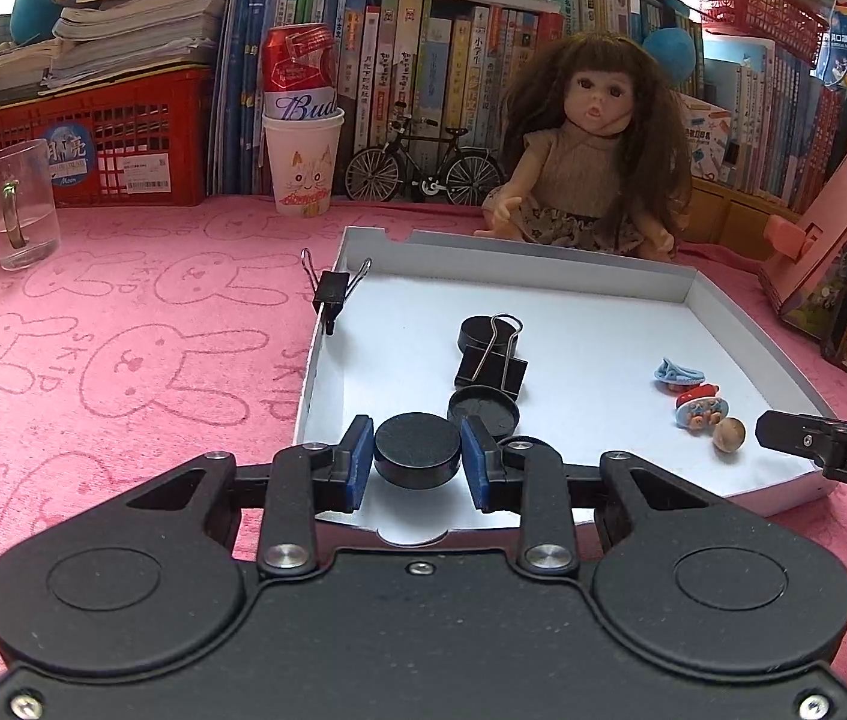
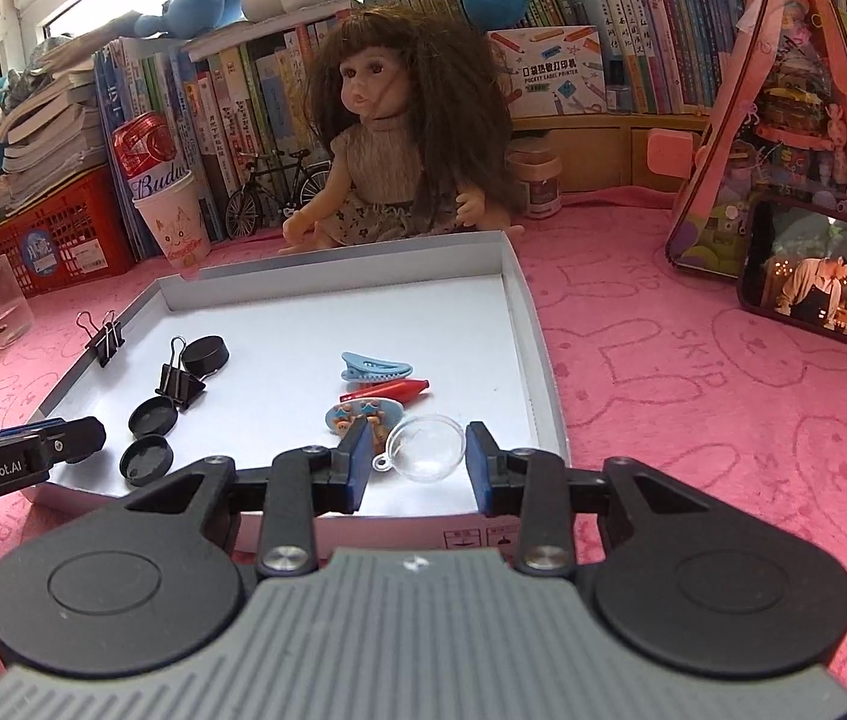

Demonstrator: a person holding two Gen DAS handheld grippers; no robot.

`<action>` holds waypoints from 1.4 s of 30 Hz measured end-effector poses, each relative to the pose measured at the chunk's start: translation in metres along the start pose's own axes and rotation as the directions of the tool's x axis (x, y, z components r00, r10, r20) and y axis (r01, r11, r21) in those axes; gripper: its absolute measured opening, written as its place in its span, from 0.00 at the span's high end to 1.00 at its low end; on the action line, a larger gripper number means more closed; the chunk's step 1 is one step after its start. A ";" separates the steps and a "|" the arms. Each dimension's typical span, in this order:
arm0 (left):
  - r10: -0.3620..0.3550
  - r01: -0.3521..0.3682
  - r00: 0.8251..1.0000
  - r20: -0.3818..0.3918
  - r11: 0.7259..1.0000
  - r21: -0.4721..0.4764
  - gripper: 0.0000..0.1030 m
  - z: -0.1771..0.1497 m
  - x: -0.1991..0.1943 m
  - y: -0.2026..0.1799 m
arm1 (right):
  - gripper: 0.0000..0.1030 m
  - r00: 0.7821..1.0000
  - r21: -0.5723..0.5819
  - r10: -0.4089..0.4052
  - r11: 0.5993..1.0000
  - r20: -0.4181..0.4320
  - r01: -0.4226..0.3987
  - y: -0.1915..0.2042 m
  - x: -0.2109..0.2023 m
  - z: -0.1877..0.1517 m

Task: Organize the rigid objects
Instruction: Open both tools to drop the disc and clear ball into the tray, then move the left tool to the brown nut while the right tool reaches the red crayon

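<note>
Nearest us, the left tool (image 1: 417, 456) is clamped on a black round cap (image 1: 417, 449), its blue pads pressed to both sides, held over the near edge of the white shallow box (image 1: 327, 354). The right tool (image 2: 417, 459) grips a clear plastic dome (image 2: 426, 447) the same way, over the box's near right corner; we note a small loop tab on the dome's left side. Just beyond the left tool, inside the box, lies an open black lid (image 1: 483, 411), then a black binder clip (image 1: 492, 363) touching a black round tin (image 1: 477, 333). From the right wrist view we count two open lids lying on the box floor. Another binder clip (image 1: 332, 291) is clipped upright on the box's left wall. Toward the right side lie hair clips together: a patterned oval clip (image 2: 363, 411), a red clip (image 2: 393, 390), a blue clip (image 2: 375, 367). Past the far wall, on the pink counter (image 1: 123, 330), sits a doll (image 1: 591, 156), with a toy bicycle (image 1: 423, 171), a paper cup (image 1: 302, 162) holding a red can, and a glass (image 1: 20, 204) further left.
</note>
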State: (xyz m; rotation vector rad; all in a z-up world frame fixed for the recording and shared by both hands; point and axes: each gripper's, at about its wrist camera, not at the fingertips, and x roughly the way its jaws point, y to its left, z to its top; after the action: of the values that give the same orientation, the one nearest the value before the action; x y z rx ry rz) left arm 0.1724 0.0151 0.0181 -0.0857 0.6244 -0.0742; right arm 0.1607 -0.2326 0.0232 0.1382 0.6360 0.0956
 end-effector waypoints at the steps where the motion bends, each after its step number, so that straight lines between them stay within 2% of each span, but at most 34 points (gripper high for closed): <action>1: 0.002 -0.002 1.000 0.001 1.000 0.004 0.71 0.000 0.001 -0.001 | 0.62 1.000 -0.004 -0.002 1.000 -0.001 0.002 0.001 0.001 0.000; 12: 0.001 -0.001 1.000 0.010 1.000 0.015 0.71 0.000 0.009 -0.004 | 0.62 1.000 -0.024 -0.007 1.000 -0.029 0.007 0.005 0.010 0.001; 14: -0.002 0.002 1.000 0.013 1.000 0.010 0.71 0.000 0.009 -0.004 | 0.58 0.999 -0.030 -0.005 1.000 -0.039 0.004 0.006 0.012 0.003; 16: 0.006 -0.006 1.000 0.017 1.000 0.008 0.67 0.001 0.009 -0.004 | 0.58 0.999 -0.036 -0.014 0.999 -0.034 0.012 0.007 0.012 0.005; 19: 0.002 -0.002 1.000 0.028 1.000 0.008 0.58 0.001 0.006 -0.004 | 0.44 1.000 -0.024 -0.005 1.000 -0.021 0.005 0.005 0.009 0.007; 22: 0.006 -0.008 0.998 0.062 0.999 0.033 0.46 0.001 -0.002 -0.007 | 0.42 1.000 -0.016 0.007 1.000 -0.016 -0.008 0.003 0.006 0.006; 24: 0.001 -0.007 0.996 0.089 0.998 0.059 0.32 0.001 -0.010 -0.009 | 0.39 1.000 -0.016 0.020 1.000 -0.007 -0.020 0.002 0.003 0.004; 27: -0.034 0.022 0.993 0.116 0.994 0.103 0.26 -0.001 -0.023 -0.012 | 0.33 0.999 -0.027 0.047 0.999 0.017 -0.047 0.001 -0.005 0.000; 36: -0.145 0.105 0.978 0.152 0.964 0.244 0.23 -0.024 -0.066 -0.029 | 0.24 0.994 -0.111 0.085 0.991 0.074 -0.077 0.004 -0.033 -0.017; 42: -0.195 0.158 0.972 0.132 0.955 0.250 0.23 -0.039 -0.085 -0.031 | 0.20 0.988 -0.186 0.104 0.979 0.118 -0.081 0.010 -0.054 -0.027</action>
State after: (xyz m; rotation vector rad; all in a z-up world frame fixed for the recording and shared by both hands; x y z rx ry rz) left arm 0.0796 -0.0102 0.0390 0.0847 0.4465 -0.3130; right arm 0.1003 -0.2268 0.0348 -0.0013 0.4905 0.2323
